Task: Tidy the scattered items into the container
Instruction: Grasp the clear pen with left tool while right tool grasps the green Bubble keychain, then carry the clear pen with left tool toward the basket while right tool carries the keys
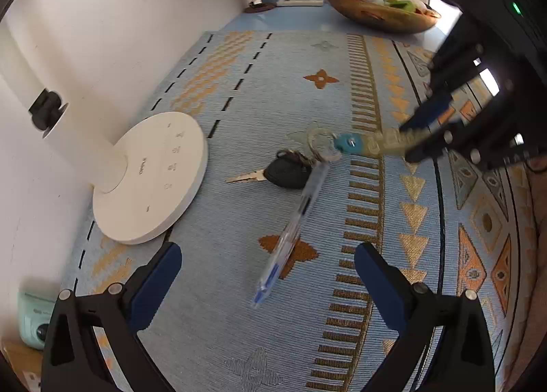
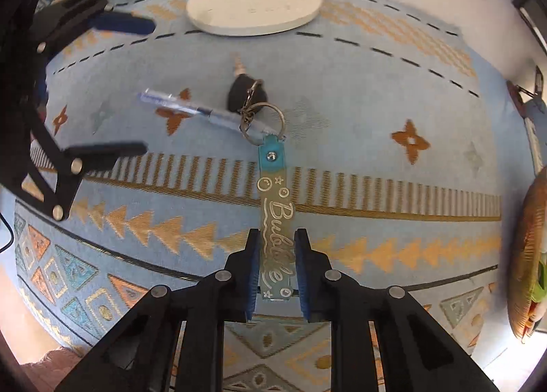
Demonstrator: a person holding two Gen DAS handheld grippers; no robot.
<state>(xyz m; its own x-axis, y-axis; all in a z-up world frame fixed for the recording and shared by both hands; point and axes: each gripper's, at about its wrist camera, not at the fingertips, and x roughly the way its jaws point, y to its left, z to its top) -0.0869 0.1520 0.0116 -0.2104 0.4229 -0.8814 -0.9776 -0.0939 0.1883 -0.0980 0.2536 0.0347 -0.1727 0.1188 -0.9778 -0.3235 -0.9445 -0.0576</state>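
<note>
A clear keychain tag marked "Bubble" has a teal end and a metal ring linked to a black car key. My right gripper is shut on the tag's near end; it also shows in the left wrist view holding the tag above the cloth. A clear blue pen lies under the ring, slanting toward my left gripper, which is open above the pen's near end. The key rests on the cloth. The wooden bowl stands at the far end, holding several items.
A white round lamp base with its post stands by the wall, left of the key. A mint camera sits off the patterned blue cloth. A remote lies at the far end. The bowl is at the right edge in the right wrist view.
</note>
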